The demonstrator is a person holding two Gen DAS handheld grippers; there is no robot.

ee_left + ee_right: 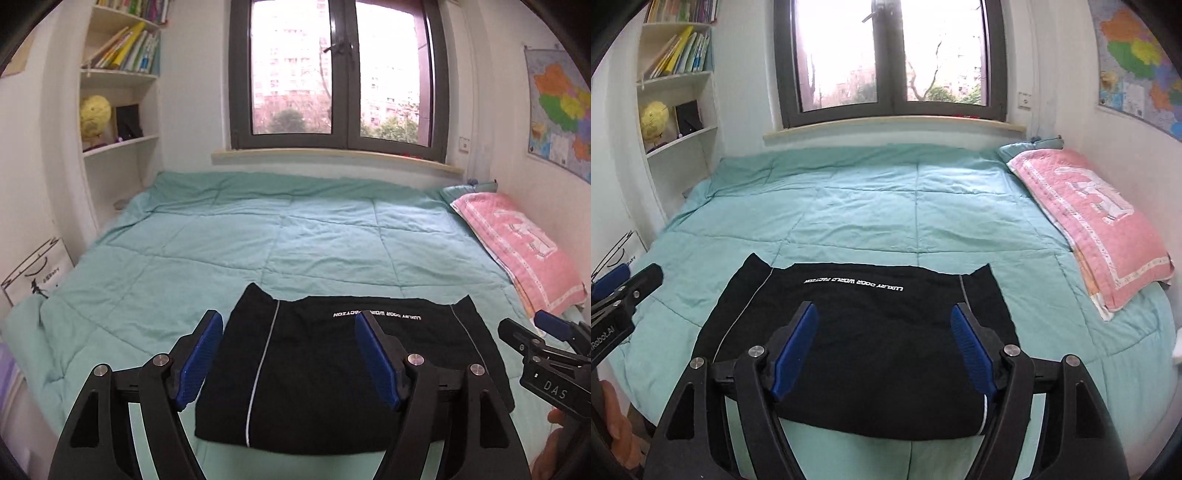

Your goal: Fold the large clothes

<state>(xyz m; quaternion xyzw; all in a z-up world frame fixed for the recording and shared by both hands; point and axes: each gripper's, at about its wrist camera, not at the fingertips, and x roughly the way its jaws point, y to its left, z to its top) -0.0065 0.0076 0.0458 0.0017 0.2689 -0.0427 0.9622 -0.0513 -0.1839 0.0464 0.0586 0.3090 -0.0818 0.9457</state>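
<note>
A black garment (332,369) with thin white stripes and a line of white lettering lies folded into a flat rectangle near the front edge of the bed; it also fills the near part of the right wrist view (864,332). My left gripper (288,325) hangs above its left part, jaws wide apart, nothing between the blue pads. My right gripper (884,317) hovers over the garment's middle, also open and empty. The right gripper (546,332) shows at the right edge of the left wrist view, and the left gripper (624,280) at the left edge of the right wrist view.
A teal quilt (295,236) covers the bed. A pink pillow (1100,221) lies along the right wall under a map. White shelves (118,110) with books and a yellow globe stand at the left, a window behind the bed. A hand (550,450) holds the right gripper.
</note>
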